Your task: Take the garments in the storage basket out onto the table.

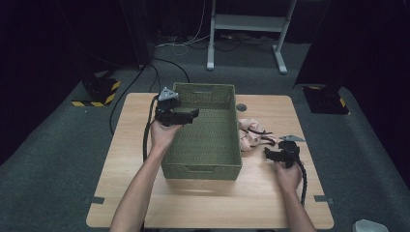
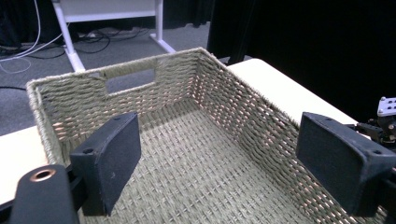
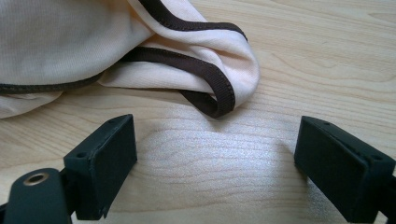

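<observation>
Left claw [image 1: 186, 116] is hanging over the woven basket [image 1: 203, 166] with jaws spread, gripping nothing — probably waiting. Right claw [image 1: 276, 153], also released, is sitting just right of the basket, lining up on the peach garment [image 3: 84, 42] lying on the table [image 1: 125, 164] — looks headed basketward.

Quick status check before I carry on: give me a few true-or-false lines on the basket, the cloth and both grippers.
1. The woven basket is empty. True.
2. The left gripper is clamped on the basket wall. False: its jaws are open, over the basket's inside.
3. The pale cloth lies inside the basket. False: it lies on the table, right of the basket.
4. The right gripper is open, with the cloth's dark-trimmed edge just ahead. True.
</observation>
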Motion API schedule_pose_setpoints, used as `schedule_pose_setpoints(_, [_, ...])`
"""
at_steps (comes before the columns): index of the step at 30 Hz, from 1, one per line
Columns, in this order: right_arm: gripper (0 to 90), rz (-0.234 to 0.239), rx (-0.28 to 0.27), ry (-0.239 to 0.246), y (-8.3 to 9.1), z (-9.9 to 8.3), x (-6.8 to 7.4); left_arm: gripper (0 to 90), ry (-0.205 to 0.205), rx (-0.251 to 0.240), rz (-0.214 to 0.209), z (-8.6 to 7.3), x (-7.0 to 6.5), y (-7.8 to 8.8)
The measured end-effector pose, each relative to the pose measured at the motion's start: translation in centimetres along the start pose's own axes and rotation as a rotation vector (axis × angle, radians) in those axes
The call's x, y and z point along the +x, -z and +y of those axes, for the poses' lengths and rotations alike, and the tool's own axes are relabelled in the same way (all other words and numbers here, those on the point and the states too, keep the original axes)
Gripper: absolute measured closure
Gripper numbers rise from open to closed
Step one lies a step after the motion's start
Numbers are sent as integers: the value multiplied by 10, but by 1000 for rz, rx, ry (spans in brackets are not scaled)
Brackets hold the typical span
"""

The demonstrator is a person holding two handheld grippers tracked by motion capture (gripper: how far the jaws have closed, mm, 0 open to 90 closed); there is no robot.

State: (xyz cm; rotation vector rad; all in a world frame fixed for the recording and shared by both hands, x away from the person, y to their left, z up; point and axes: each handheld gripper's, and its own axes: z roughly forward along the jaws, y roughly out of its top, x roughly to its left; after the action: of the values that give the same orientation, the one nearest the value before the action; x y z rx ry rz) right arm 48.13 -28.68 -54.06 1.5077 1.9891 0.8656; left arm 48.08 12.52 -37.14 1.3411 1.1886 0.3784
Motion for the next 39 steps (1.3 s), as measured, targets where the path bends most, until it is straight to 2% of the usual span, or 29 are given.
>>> schedule_pose_setpoints(17, [126,0,1,0,0,0,0,142,21,-36,31,1,17,23])
schedule_pose_setpoints(22, [125,0,0,0,0,0,0,145,12,-38,45,0,22,29])
schedule_pose_setpoints(25, [126,0,0,0,0,0,0,147,24,-50,52,0,25,33])
schedule_pose_setpoints(39, [126,0,1,-1,0,0,0,151,21,-66,90,-2,35,46])
